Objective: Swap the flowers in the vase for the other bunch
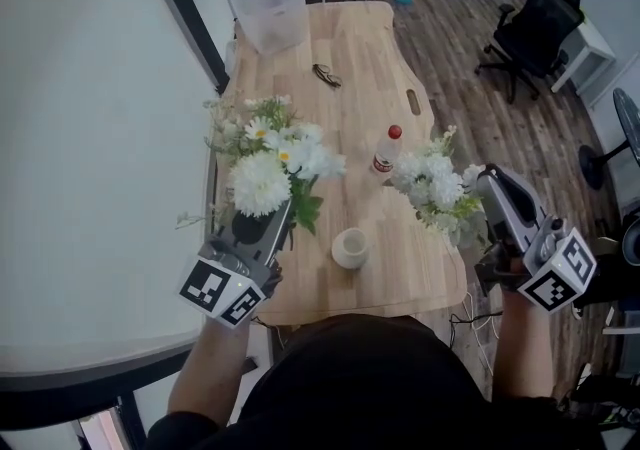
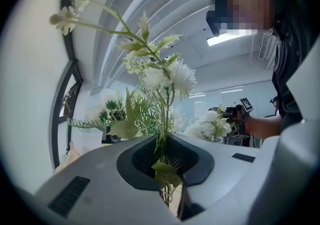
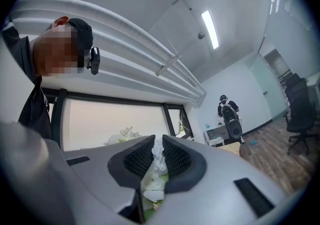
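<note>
A small cream vase [image 1: 350, 248] stands empty near the front edge of the wooden table [image 1: 360, 58]. My left gripper [image 1: 284, 210] is shut on the stems of a bunch of white flowers with daisies [image 1: 270, 160], held above the table's left edge. In the left gripper view the green stems [image 2: 164, 119] pass up between the shut jaws of my left gripper [image 2: 166, 141]. My right gripper [image 1: 487, 180] is shut on a second bunch of white flowers [image 1: 438, 188] at the table's right edge. Its white blooms [image 3: 157, 169] fill the gap at my right gripper [image 3: 156, 146].
A bottle with a red cap [image 1: 386, 150] stands behind the vase. Farther back lie a small dark object [image 1: 326, 75] and a clear plastic box [image 1: 268, 10]. A white curved surface [image 1: 90, 138] borders the table's left side. A black office chair [image 1: 535, 20] stands on the floor to the right.
</note>
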### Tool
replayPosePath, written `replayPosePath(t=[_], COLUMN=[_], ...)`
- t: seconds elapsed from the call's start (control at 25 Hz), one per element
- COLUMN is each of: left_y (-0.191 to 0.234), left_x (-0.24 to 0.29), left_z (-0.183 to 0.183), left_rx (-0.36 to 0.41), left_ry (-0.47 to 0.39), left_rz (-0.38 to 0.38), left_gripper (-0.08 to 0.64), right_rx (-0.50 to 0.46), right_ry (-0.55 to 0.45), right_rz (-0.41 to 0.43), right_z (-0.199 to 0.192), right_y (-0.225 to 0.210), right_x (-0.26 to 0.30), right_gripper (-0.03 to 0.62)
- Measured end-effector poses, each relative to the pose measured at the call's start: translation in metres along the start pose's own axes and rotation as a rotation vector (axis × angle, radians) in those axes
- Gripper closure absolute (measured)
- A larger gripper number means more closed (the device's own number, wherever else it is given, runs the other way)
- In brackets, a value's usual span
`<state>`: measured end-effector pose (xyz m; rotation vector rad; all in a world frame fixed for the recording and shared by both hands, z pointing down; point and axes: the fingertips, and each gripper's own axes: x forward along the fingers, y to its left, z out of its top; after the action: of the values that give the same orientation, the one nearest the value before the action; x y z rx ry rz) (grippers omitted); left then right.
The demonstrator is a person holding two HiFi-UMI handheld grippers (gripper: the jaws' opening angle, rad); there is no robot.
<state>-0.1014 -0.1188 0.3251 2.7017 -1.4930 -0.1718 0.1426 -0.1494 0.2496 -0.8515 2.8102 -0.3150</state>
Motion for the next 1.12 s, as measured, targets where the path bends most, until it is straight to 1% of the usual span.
replayPosePath(t=[0.16,0.36,0.76,0.96,1.12], left_y=[0.002,-0.005,-0.009,-0.015,-0.019], left_x=[0.011,0.032,0.053,0.07,0.081], left_z=[0.0,-0.007,-0.022,-0.024,-0.022], left_rx=[-0.022,-0.02,-0.048,-0.034,-0.052], left_ry=[0.001,0.017,0.042,0.037,0.029], left_rz=[-0.013,-0.05,-0.108,-0.158,-0.195], left_gripper=[0.526,0.525,0.525,0.526,0.525], right_rx=[0.006,0.032,0.05,0.056,0.05], right_ry=[0.018,0.027,0.041,0.062,0.074], right_rz=[-0.03,-0.052,-0.088,-0.113,-0.136], right_z=[-0.007,-0.017,-0.024,-0.029,-0.029], right_y=[-0.006,-0.019,-0.023,-0.028,-0.028], right_x=[-0.004,-0.012,-0.015,-0.017,-0.017], right_gripper=[0.527,0.527,0.527,0.526,0.528])
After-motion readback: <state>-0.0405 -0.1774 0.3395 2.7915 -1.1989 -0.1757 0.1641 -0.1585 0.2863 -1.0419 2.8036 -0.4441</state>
